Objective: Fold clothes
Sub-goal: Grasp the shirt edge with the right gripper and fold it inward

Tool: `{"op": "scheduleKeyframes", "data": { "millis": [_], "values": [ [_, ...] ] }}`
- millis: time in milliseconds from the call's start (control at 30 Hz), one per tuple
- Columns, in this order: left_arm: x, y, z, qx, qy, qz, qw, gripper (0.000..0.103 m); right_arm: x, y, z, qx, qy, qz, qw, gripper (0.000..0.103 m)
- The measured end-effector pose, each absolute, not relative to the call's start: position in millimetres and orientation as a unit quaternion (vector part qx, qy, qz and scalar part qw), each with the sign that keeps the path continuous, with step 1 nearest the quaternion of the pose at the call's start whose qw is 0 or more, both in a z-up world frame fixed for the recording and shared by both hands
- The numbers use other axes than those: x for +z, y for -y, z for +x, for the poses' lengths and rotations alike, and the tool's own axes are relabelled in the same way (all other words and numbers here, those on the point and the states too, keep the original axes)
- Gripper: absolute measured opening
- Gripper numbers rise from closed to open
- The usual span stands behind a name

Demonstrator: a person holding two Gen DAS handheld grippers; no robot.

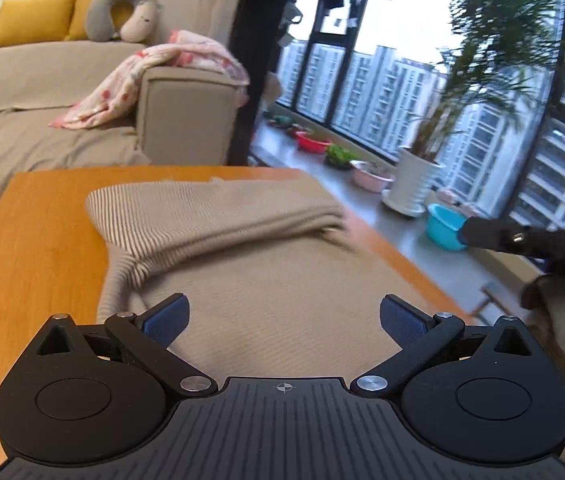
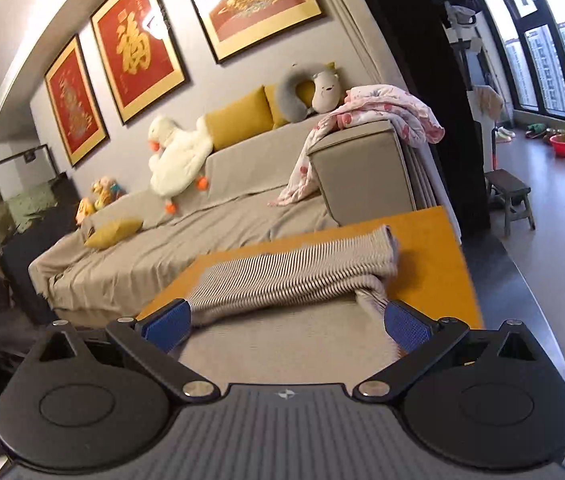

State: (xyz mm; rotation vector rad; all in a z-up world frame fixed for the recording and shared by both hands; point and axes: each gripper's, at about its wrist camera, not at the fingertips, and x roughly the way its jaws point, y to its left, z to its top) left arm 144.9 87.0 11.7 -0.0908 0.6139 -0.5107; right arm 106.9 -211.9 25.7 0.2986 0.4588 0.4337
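Observation:
A beige striped knit garment [image 1: 218, 216] lies on the orange wooden table [image 1: 46, 240], its far part folded back over the near part. My left gripper [image 1: 284, 322] hovers above the near flat part, jaws wide apart, nothing between the blue pads [image 1: 166, 320]. In the right wrist view the same garment [image 2: 294, 276] shows its folded striped layer across the table [image 2: 430, 264]. My right gripper [image 2: 286, 326] stands open just over the near cloth, empty. The right gripper's dark tip [image 1: 494, 236] shows at the right edge of the left wrist view.
A grey sofa [image 2: 210, 220] with yellow cushions, a white goose toy [image 2: 178, 156] and a pink blanket [image 2: 382, 116] stands beyond the table. A window sill holds a potted palm [image 1: 414, 180] and coloured basins [image 1: 442, 226]. A small stool [image 2: 510, 196] stands on the floor at the right.

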Motion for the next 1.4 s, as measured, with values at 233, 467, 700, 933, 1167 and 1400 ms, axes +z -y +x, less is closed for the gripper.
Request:
{"op": "scheduleKeyframes", "data": {
  "millis": [233,467,700,933,1167,1400],
  "values": [
    [-24.4,-127.6,161.6,-0.241,-0.322,-0.118,0.908,0.103,-23.1,177.2,166.6,0.236,-0.290,0.163,0.913,0.103],
    [-19.2,-139.4,136.3,-0.233,-0.334,-0.079,0.910,0.103,-29.3,178.0,163.1,0.291,-0.331,0.165,0.883,0.103],
    [2.8,-153.8,149.6,-0.230,-0.367,-0.033,0.901,0.103,-24.6,169.9,157.3,0.287,-0.335,0.135,0.887,0.103],
    [8.3,-134.0,180.4,-0.126,-0.352,0.113,0.921,0.103,-21.9,156.8,156.1,0.276,-0.341,0.091,0.894,0.103],
    [-6.9,-175.6,216.2,-0.076,-0.371,0.113,0.918,0.103,-20.6,153.8,152.6,0.272,-0.342,0.075,0.896,0.103],
    [4.2,-178.9,198.8,-0.133,-0.367,0.092,0.916,0.103,-16.8,139.8,155.7,0.271,-0.356,0.023,0.894,0.103]
  ]
}}
